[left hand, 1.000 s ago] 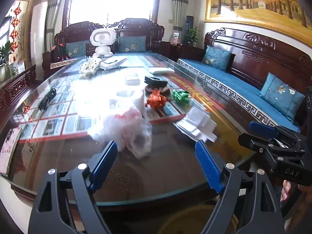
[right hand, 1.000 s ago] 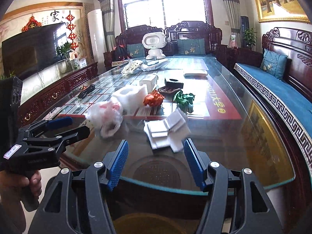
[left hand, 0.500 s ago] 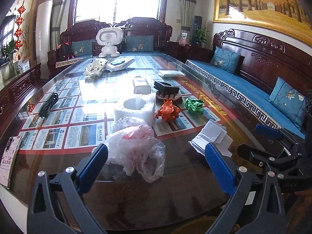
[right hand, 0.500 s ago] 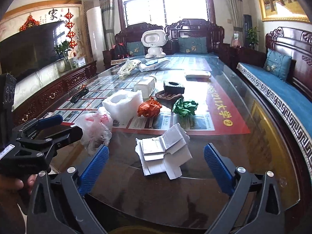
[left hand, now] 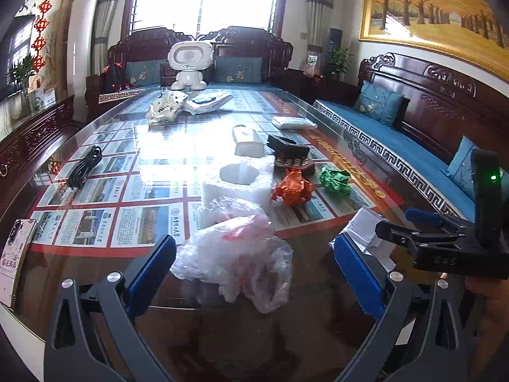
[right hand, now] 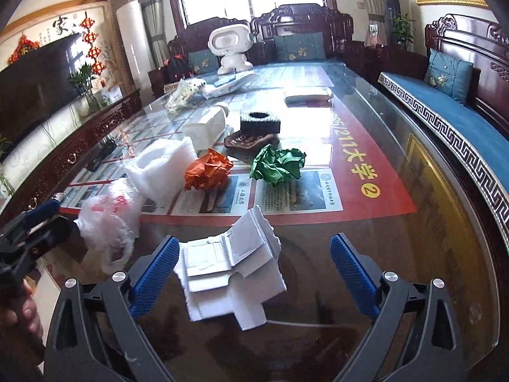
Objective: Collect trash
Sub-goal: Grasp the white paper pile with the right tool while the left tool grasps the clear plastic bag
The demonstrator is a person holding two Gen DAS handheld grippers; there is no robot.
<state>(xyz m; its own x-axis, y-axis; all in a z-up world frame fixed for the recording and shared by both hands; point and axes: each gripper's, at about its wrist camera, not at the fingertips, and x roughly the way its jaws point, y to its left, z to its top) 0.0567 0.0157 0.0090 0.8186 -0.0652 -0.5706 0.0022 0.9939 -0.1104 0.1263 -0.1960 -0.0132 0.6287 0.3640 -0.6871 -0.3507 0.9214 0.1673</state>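
A phone (left hand: 14, 254) at the table (right hand: 445, 222) edge is shown only by the left view. The left gripper (left hand: 254, 270), jaws spread wide, frames the bag (left hand: 235, 251); the right gripper (right hand: 254, 270), having just closed slightly yet still wide, frames the paper (right hand: 229, 267). Neither is gripped. Foam (right hand: 162, 172) and wads (right hand: 208, 172) lie beyond.

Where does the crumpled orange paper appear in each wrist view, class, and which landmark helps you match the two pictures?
Left wrist: crumpled orange paper, right of centre, behind the plastic bag.
Right wrist: crumpled orange paper, left of centre, beside the green paper.
Shared landmark: white toy robot at the far end.
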